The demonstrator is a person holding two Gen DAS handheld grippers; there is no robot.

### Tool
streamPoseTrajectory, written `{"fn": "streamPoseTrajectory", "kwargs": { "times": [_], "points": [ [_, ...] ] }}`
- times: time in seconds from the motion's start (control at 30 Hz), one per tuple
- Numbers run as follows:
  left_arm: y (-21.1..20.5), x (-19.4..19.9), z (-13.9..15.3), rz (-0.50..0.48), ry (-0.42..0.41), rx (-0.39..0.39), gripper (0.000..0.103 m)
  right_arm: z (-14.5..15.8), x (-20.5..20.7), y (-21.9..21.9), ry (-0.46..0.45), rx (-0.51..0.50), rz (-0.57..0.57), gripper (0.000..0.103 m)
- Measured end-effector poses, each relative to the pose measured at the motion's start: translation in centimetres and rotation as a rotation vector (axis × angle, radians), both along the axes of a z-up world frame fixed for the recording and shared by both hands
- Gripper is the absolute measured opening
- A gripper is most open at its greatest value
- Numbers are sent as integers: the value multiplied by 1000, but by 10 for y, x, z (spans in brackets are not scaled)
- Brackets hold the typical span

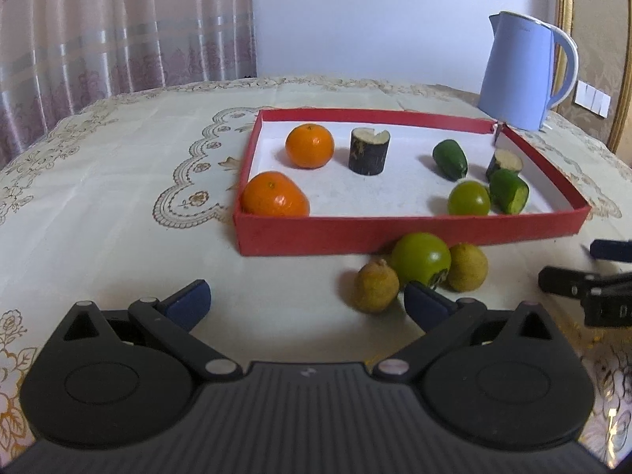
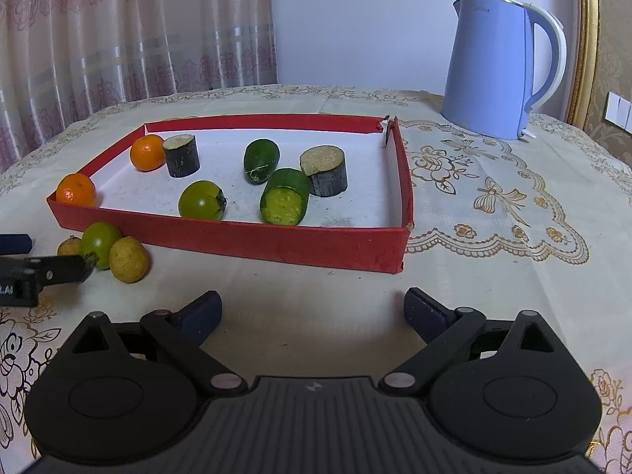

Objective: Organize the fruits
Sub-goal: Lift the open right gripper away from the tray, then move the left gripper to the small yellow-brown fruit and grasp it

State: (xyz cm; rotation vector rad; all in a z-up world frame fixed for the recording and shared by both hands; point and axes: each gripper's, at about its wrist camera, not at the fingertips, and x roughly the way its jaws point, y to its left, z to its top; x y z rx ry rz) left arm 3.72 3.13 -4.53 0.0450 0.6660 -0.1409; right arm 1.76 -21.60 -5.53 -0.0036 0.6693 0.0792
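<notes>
A red box (image 1: 395,233) (image 2: 252,239) on the tablecloth holds two oranges (image 1: 310,146) (image 2: 147,153), two dark cut cane pieces (image 1: 369,151) (image 2: 324,171), two green cucumber pieces (image 1: 450,159) (image 2: 285,196) and a green tomato (image 1: 469,198) (image 2: 200,200). Outside its near wall sit a second green tomato (image 1: 420,259) (image 2: 99,239) and two small yellow-brown fruits (image 1: 376,286) (image 2: 128,259). My left gripper (image 1: 308,302) stands open, its right pad beside those loose fruits, nothing between the jaws. My right gripper (image 2: 312,312) is open over bare cloth and empty.
A light blue kettle (image 1: 521,71) (image 2: 497,67) stands behind the box at the right. Curtains hang at the back left. A gold frame (image 2: 588,39) rises at the far right. The other gripper's fingers show at each view's edge (image 1: 584,276) (image 2: 39,272).
</notes>
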Motion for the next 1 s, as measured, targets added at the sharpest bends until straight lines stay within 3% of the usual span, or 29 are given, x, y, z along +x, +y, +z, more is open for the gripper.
{"fn": "streamPoseTrajectory", "kwargs": {
  "times": [0.17, 0.27, 0.43, 0.5, 0.67, 0.77, 1.0],
  "points": [
    [-8, -3, 1, -21, -16, 38, 102, 0, 0, 0, 0, 1, 0, 100],
    [-8, -5, 2, -32, -12, 39, 89, 0, 0, 0, 0, 0, 0, 100],
    [-5, -6, 1, -23, -21, 32, 80, 0, 0, 0, 0, 1, 0, 100],
    [-6, -7, 1, -40, -23, 27, 65, 0, 0, 0, 0, 0, 0, 100],
    [-7, -10, 2, -74, -23, 18, 47, 0, 0, 0, 0, 1, 0, 100],
    [-8, -12, 3, -104, -23, -1, 28, 0, 0, 0, 0, 1, 0, 100],
    [-11, -15, 2, -125, -37, 1, 17, 0, -1, 0, -1, 1, 0, 100]
  ]
}}
